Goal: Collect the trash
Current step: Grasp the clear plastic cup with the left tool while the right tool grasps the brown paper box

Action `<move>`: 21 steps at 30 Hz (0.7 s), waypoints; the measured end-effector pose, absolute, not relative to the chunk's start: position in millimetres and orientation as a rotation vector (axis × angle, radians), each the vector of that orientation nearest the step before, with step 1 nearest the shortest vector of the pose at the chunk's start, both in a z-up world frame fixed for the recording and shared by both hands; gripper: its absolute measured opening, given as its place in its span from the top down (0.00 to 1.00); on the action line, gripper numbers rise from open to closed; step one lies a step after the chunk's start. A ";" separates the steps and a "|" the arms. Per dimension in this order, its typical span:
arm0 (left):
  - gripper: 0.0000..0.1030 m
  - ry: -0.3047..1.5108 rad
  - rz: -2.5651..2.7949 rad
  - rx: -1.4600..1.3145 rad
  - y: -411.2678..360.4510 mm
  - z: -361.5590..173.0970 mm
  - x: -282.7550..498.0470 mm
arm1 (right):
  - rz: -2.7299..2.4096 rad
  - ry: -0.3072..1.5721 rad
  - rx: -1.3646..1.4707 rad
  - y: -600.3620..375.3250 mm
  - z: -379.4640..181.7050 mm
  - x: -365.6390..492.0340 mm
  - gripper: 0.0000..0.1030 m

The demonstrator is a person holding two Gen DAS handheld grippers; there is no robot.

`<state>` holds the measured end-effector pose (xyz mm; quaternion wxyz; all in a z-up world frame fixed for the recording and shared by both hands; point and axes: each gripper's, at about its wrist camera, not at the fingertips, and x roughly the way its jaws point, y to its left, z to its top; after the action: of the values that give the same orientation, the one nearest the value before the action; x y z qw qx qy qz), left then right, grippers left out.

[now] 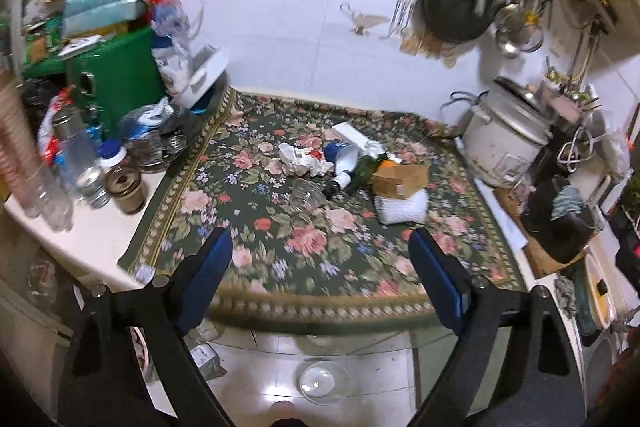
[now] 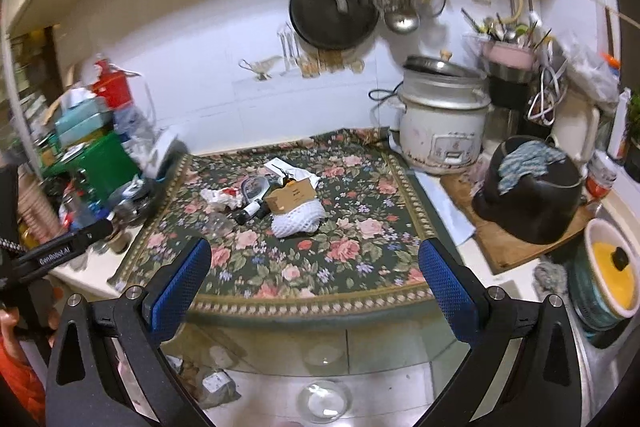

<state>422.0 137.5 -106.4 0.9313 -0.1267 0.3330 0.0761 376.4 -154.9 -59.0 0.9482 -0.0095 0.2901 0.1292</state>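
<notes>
While both grippers, left [image 1: 320,267] & right [image 2: 316,275], hang wide and empty over the cloth's [image 1: 320,267] near edge, the trash pile [image 1: 352,171] lies mid-cloth, well ahead, so approach step: next reach fwd to one item, e.g. tissue [image 1: 300,159].

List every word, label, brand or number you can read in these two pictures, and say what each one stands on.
"GenRobot.AI": white lettering on the black arm of the left gripper, seen in the right wrist view.
Cardboard box: dark marks on its side, too small to read.
Rice cooker: front panel print, too blurred to read.
White-capped bottle and the packets beside it: labels blurred, unreadable.
Nothing else is legible.
</notes>
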 end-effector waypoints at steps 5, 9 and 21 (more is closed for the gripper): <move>0.14 0.765 0.141 -0.248 162.0 -139.4 476.9 | 0.252 0.673 -0.039 -127.5 -83.7 430.9 0.00; 0.14 0.834 0.113 -0.248 173.7 -166.6 516.6 | 0.257 0.738 -0.087 -110.1 -103.9 470.1 0.00; 0.14 0.989 0.160 -0.280 178.5 -238.3 610.2 | 0.430 0.903 -0.227 -71.3 -168.8 589.0 0.00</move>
<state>610.2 178.5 -238.3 0.8677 -0.1337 0.4727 0.0762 589.0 -71.3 -168.8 0.8714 -0.1085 0.4321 0.2055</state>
